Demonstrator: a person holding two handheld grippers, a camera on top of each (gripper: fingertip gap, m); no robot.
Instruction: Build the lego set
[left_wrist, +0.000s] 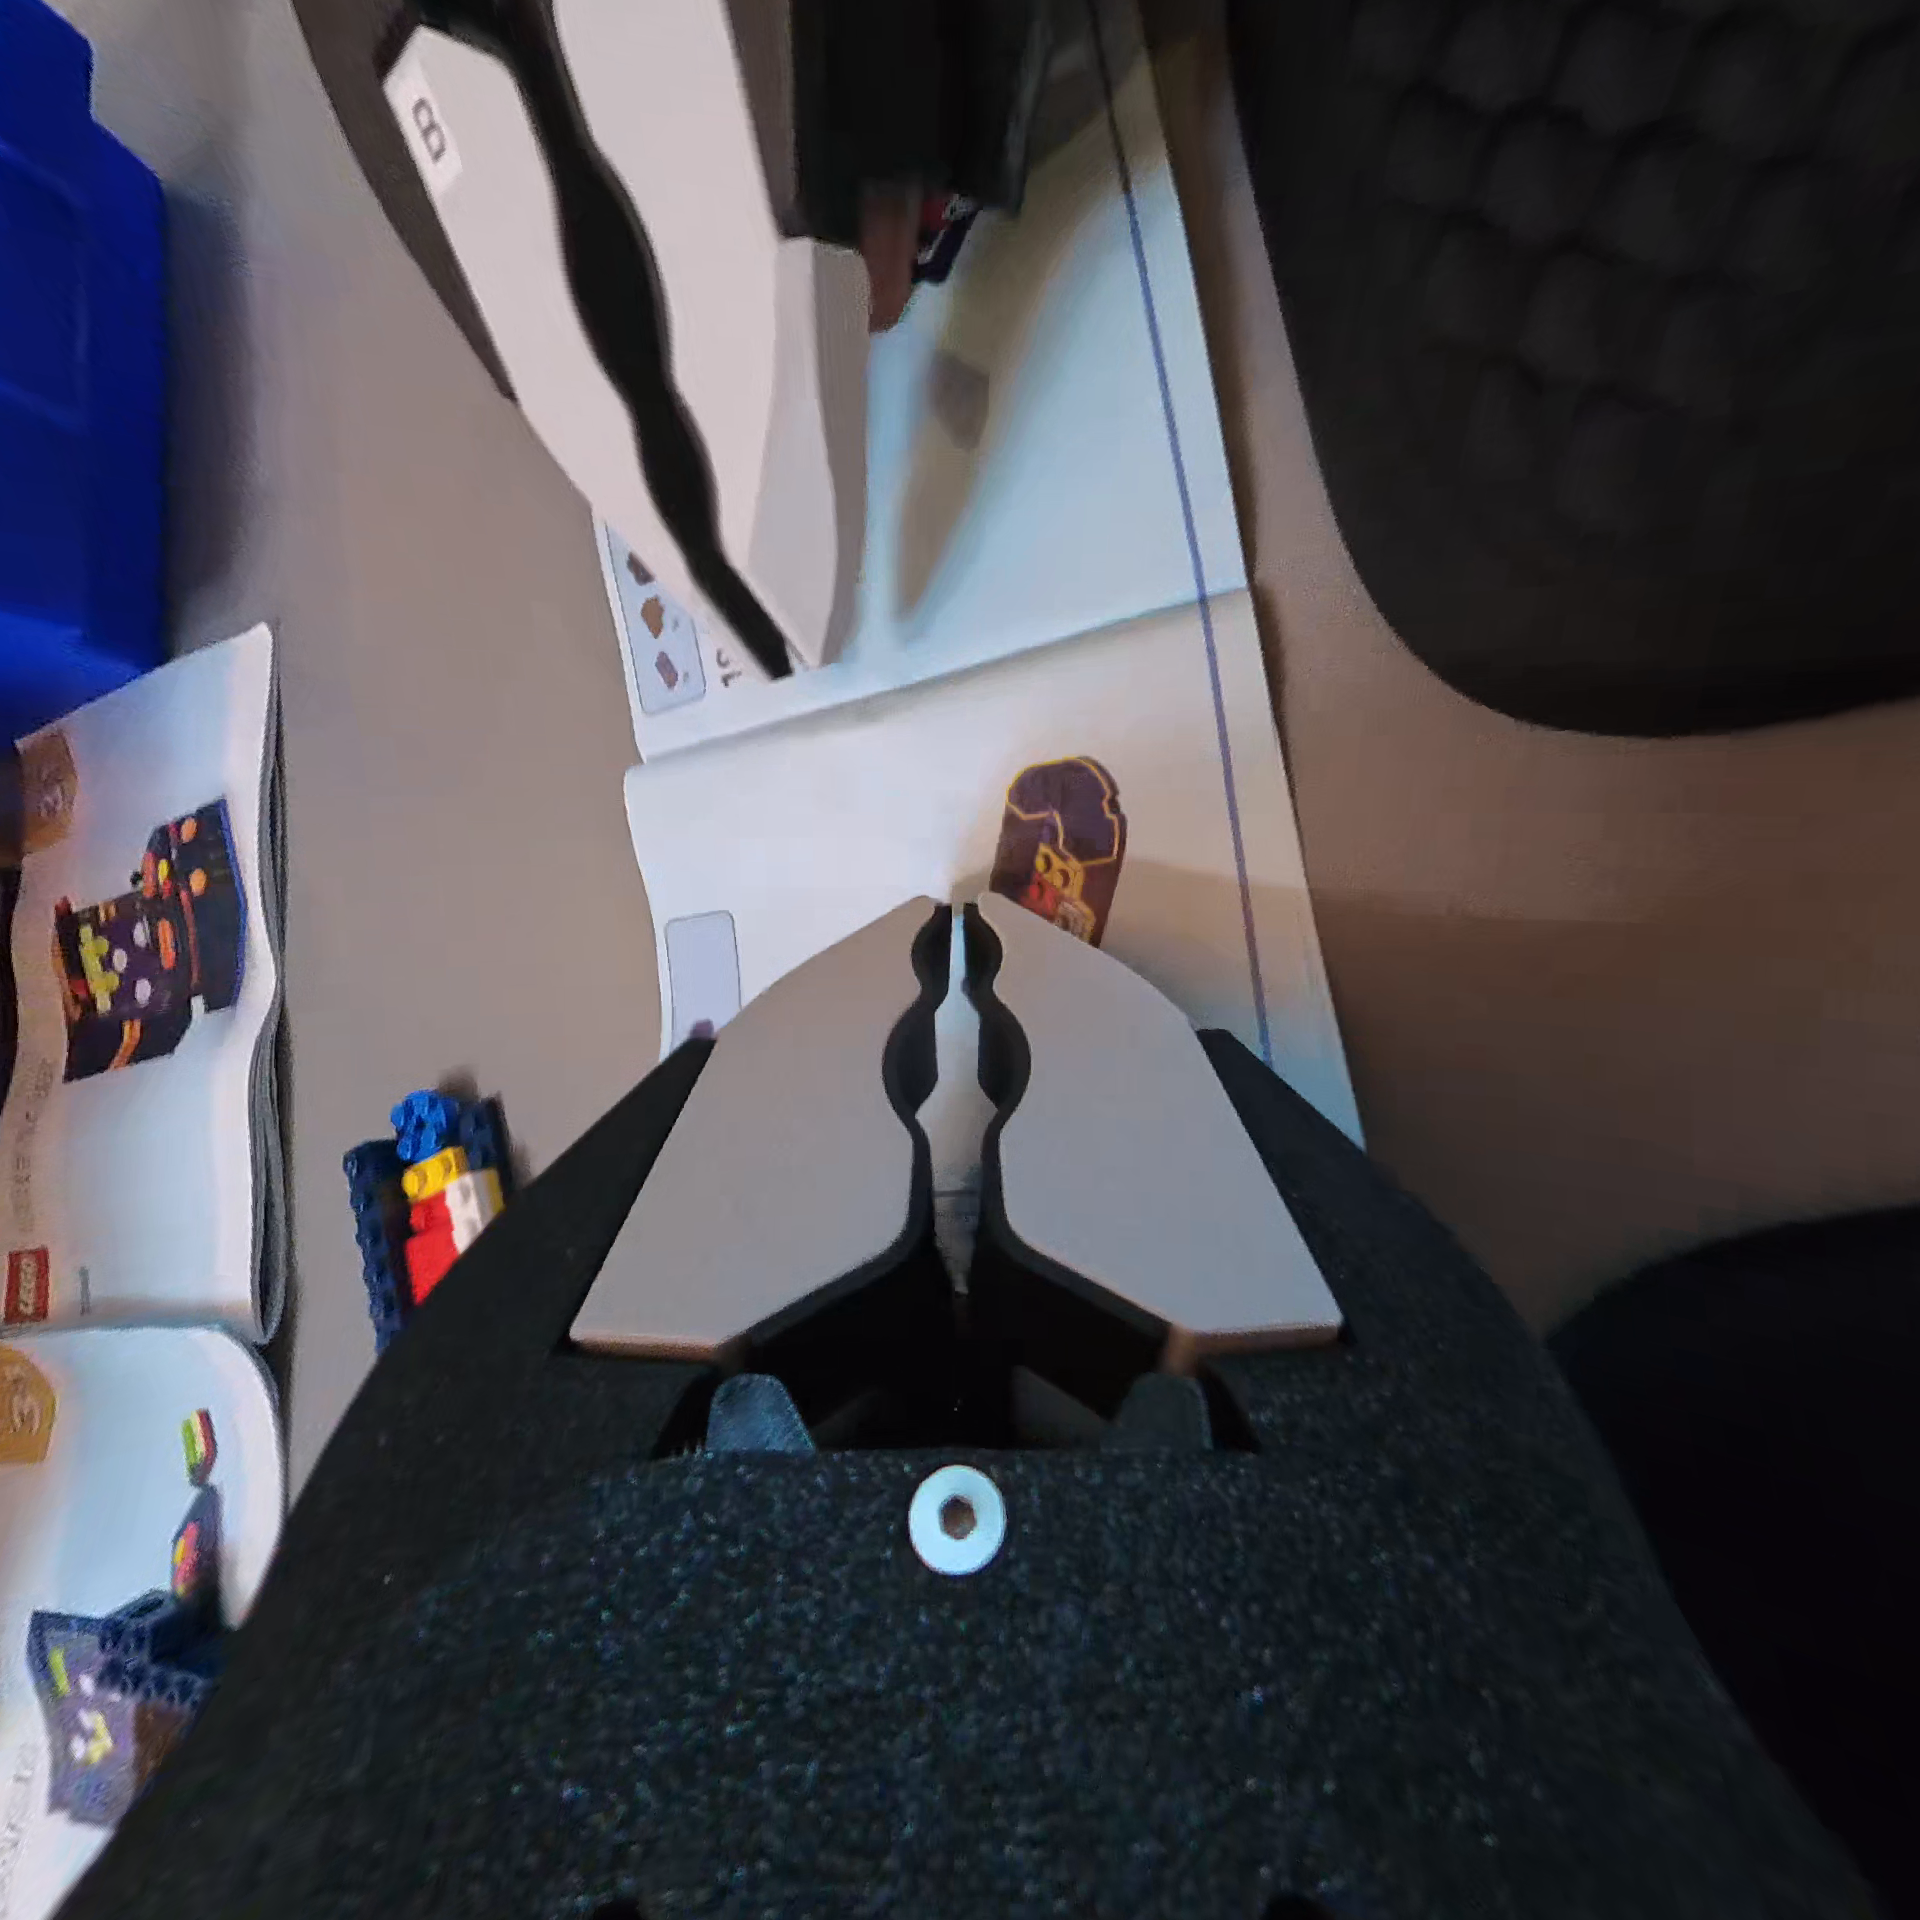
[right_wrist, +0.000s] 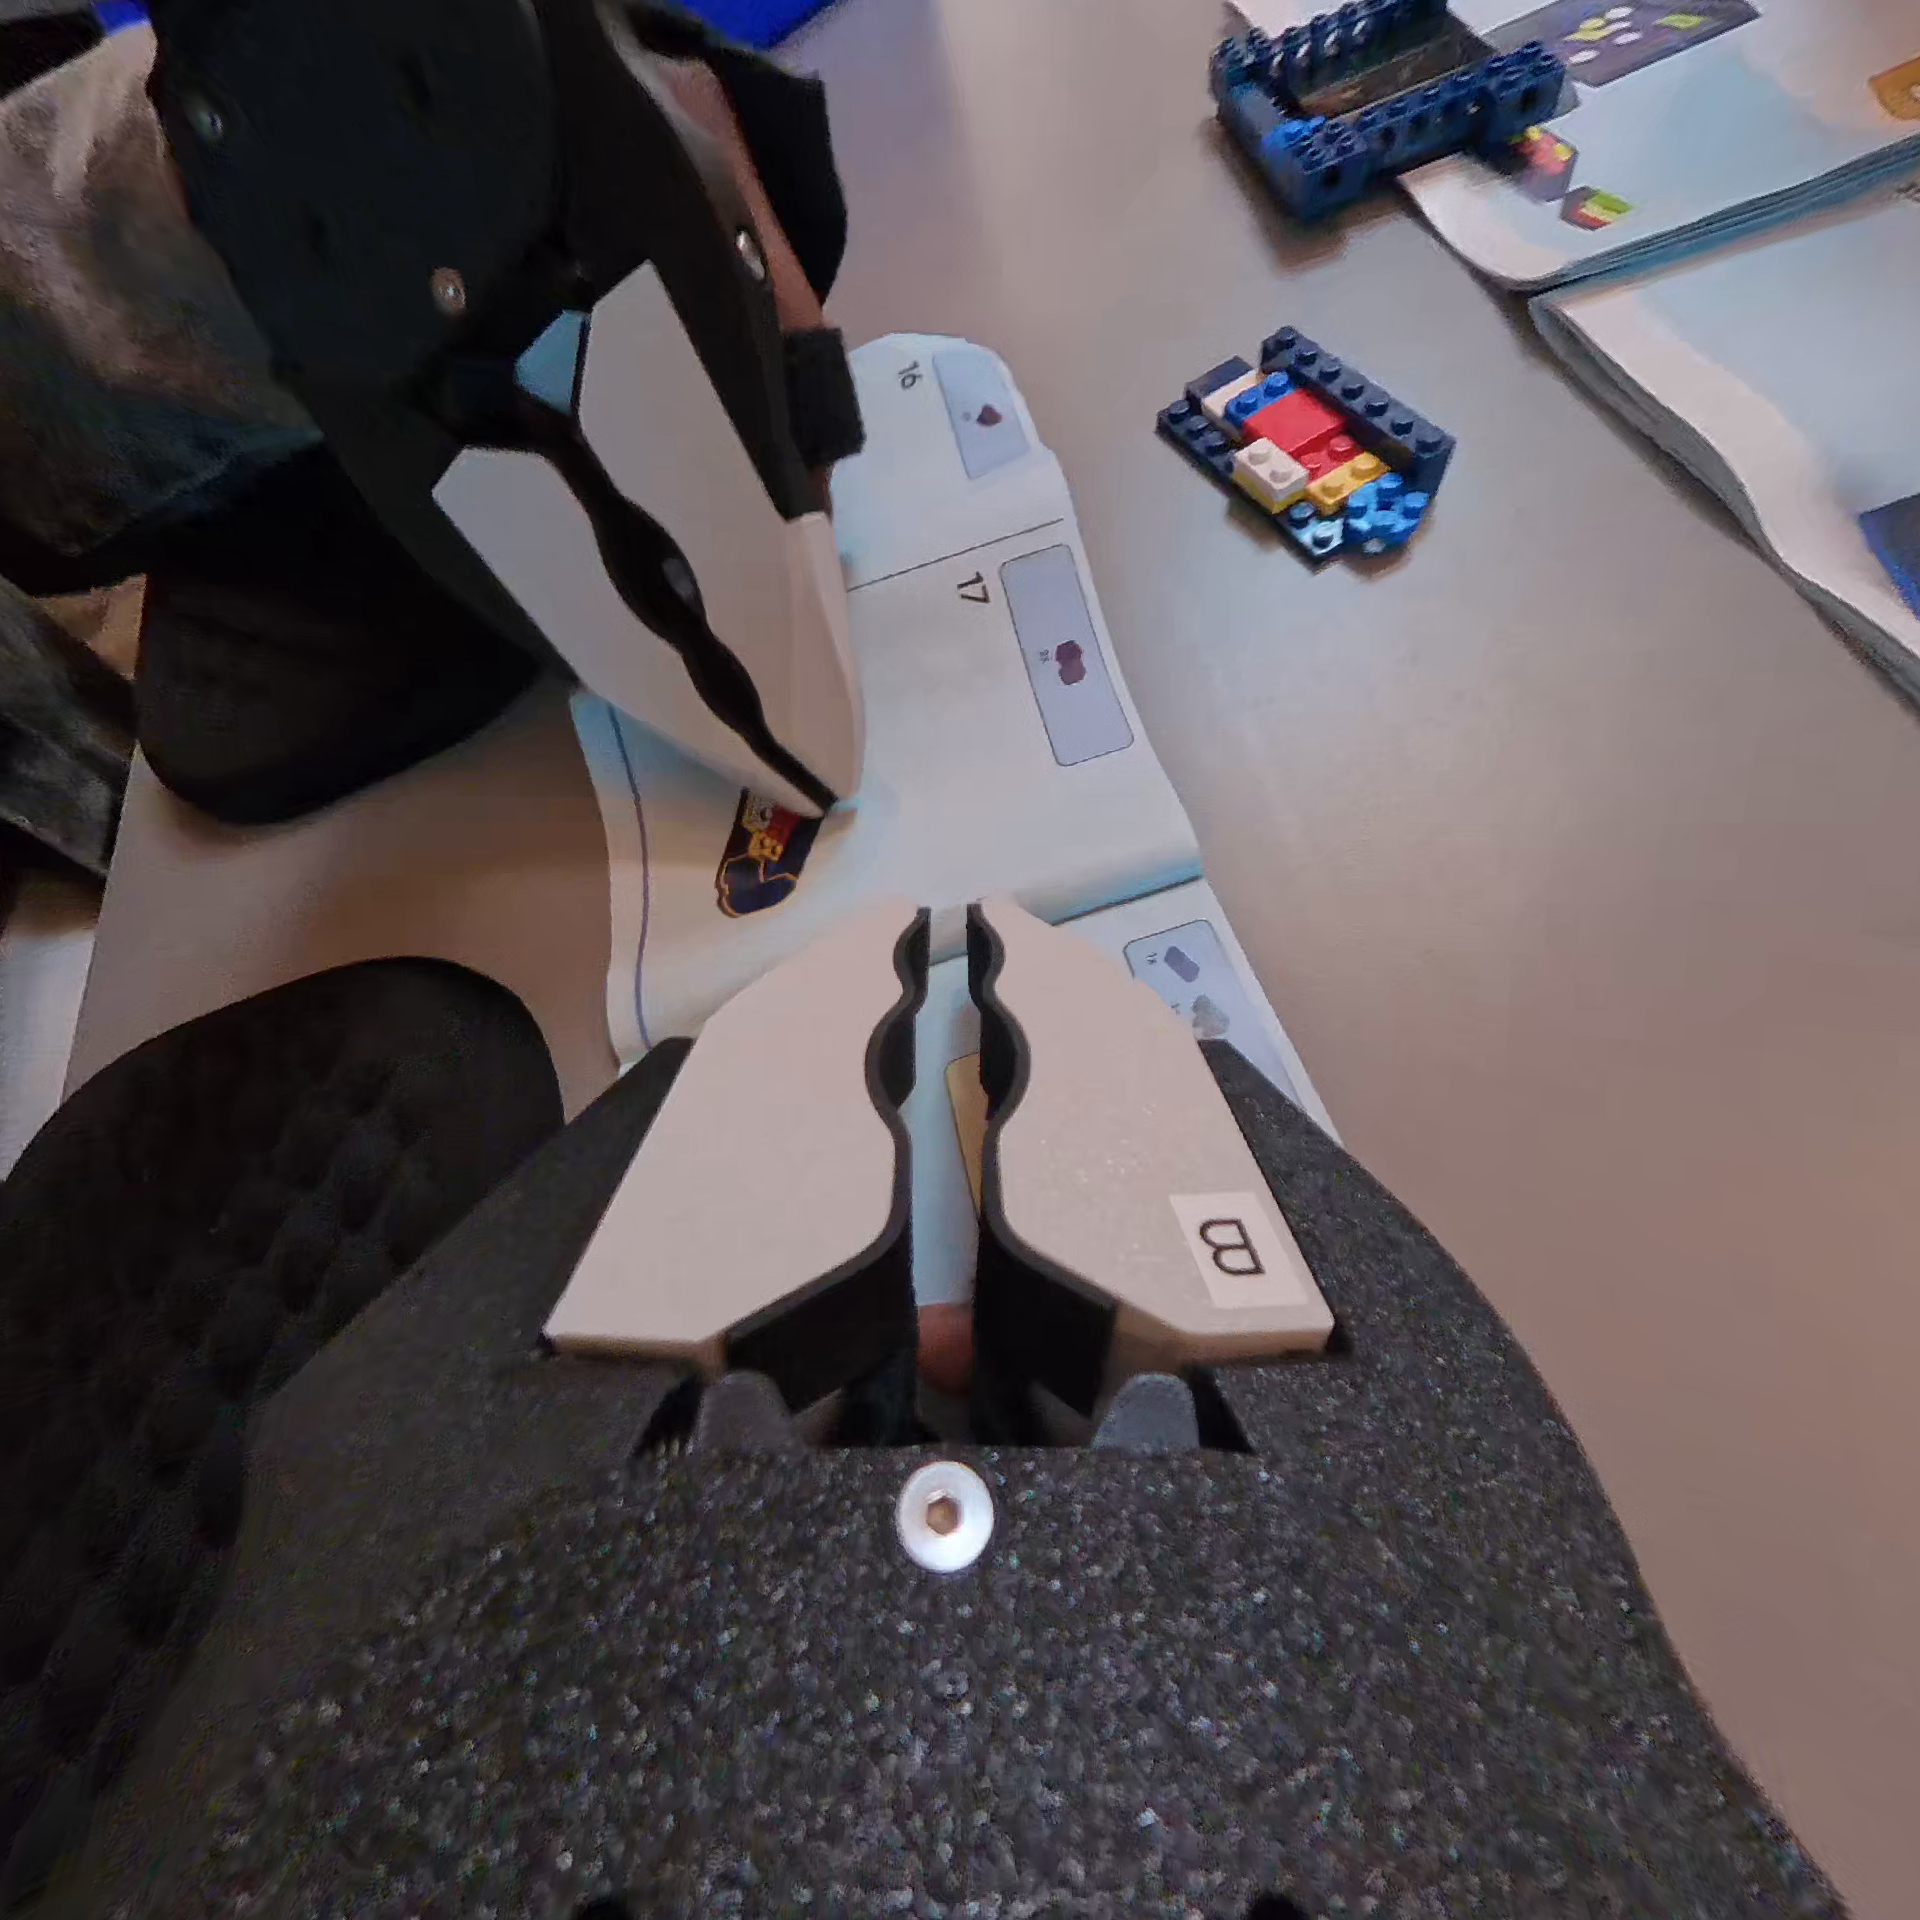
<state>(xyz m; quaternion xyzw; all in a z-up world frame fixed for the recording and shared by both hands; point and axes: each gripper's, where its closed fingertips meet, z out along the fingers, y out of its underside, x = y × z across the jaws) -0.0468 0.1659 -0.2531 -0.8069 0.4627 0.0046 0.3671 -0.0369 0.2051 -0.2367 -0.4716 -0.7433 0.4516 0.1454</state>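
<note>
The surface is a plain grey-beige tabletop (right_wrist: 1507, 935); little of the room is showing beyond it.

At the left, a dark quilted object (right_wrist: 260, 1143) is overhanging the near tabletop edge. Just right of it, the left tool (right_wrist: 826, 800) is reaching down onto an open instruction booklet (right_wrist: 1070, 644). Its jaws are closed, apparently pinching a raised page (right_wrist: 966, 810) beside a printed brick figure (right_wrist: 758, 862).

At centre, the right tool (right_wrist: 945, 914) is pointing at the near edge of that page, its jaws standing slightly apart with nothing plainly gripped.

Further right, well apart from both tools, a small multicoloured brick assembly (right_wrist: 1309, 447) is lying on bare tabletop. A dark blue brick frame (right_wrist: 1382, 104) is sitting far right, partly on closed booklets (right_wrist: 1714, 343). Nothing is lying between the tools and the page.
</note>
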